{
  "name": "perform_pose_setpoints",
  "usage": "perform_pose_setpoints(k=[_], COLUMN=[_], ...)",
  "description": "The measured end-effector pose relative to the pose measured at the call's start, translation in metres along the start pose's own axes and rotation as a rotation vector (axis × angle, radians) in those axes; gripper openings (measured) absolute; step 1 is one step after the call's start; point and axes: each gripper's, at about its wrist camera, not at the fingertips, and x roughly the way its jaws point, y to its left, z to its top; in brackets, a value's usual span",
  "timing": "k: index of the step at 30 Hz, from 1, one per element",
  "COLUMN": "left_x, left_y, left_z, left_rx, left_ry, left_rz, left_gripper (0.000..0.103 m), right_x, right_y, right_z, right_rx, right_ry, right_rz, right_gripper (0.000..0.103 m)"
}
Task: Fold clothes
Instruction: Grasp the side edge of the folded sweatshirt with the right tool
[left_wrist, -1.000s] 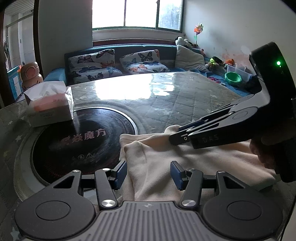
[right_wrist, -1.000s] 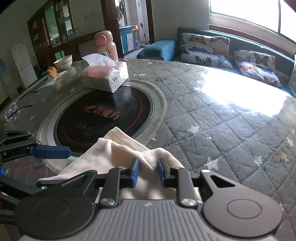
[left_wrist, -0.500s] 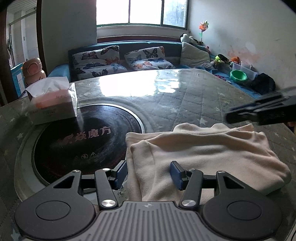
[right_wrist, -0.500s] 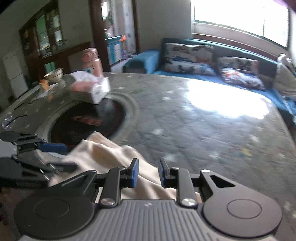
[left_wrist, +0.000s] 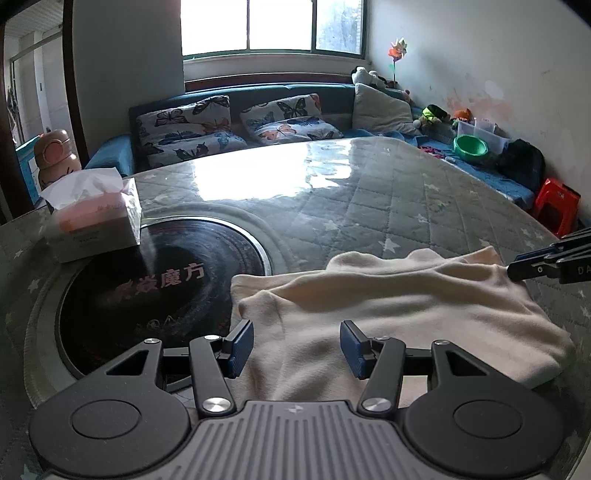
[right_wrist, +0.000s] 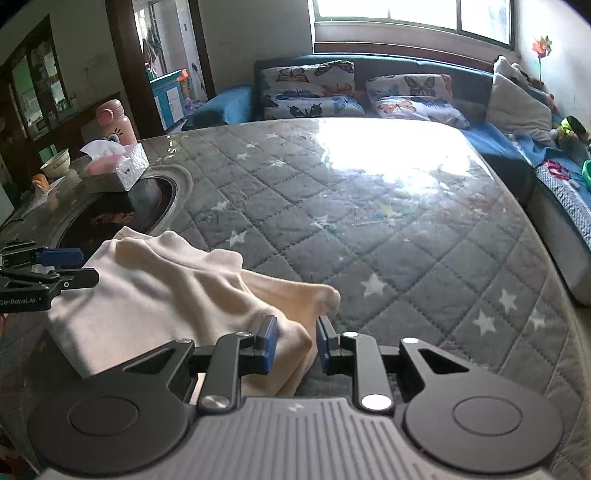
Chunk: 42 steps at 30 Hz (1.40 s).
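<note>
The left wrist view shows the left gripper with its blue pads standing roughly half apart, low over the near edge of the cream garment; the cloth lies between the pads, yet neither pad presses on it, so nothing is held there. The garment lies folded on the quilted grey table cover, its left edge lapping over the black round hotplate set into the table, with the tissue box well apart at the far left. At the right edge of that view the right gripper pokes in, its tips touching the far right corner of the garment. From the right wrist view, the right gripper has its pads only narrowly apart, with a fold of the garment bunched between them; the left pad lies against the cloth, while a sliver of gap shows by the right pad, so I cannot tell whether it truly pinches. The left gripper shows at the left edge there, over the cloth's other end. Compared with a second ago, the right gripper has swung from the middle of the garment out to its right end, and the left gripper has kept its place and its gap.
</note>
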Motion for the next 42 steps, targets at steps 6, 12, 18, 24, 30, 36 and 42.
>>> perform_pose_setpoints(k=[6, 12, 18, 24, 30, 36, 42], left_x=[0.004, 0.008, 0.010, 0.011, 0.012, 0.012, 0.013], left_y=[-0.001, 0.000, 0.000, 0.000, 0.000, -0.001, 0.000], left_z=[-0.001, -0.001, -0.002, -0.003, -0.003, -0.003, -0.003], left_rx=[0.003, 0.004, 0.008, 0.007, 0.005, 0.004, 0.002], left_ry=[0.014, 0.020, 0.024, 0.027, 0.030, 0.030, 0.033], left_rz=[0.009, 0.013, 0.014, 0.015, 0.014, 0.015, 0.017], left_gripper=[0.056, 0.057, 0.058, 0.059, 0.061, 0.061, 0.063], right_x=[-0.001, 0.003, -0.002, -0.009, 0.012, -0.002, 0.013], right_y=[0.003, -0.001, 0.009, 0.017, 0.012, 0.020, 0.040], right_z=[-0.002, -0.008, -0.006, 0.001, -0.006, 0.006, 0.015], right_rx=[-0.003, 0.023, -0.024, -0.080, -0.077, -0.094, -0.131], right_ry=[-0.011, 0.004, -0.024, -0.082, -0.022, -0.082, -0.068], right_rz=[0.014, 0.009, -0.001, -0.060, -0.087, -0.070, 0.036], right_gripper=[0.022, 0.022, 0.005, 0.004, 0.005, 0.012, 0.012])
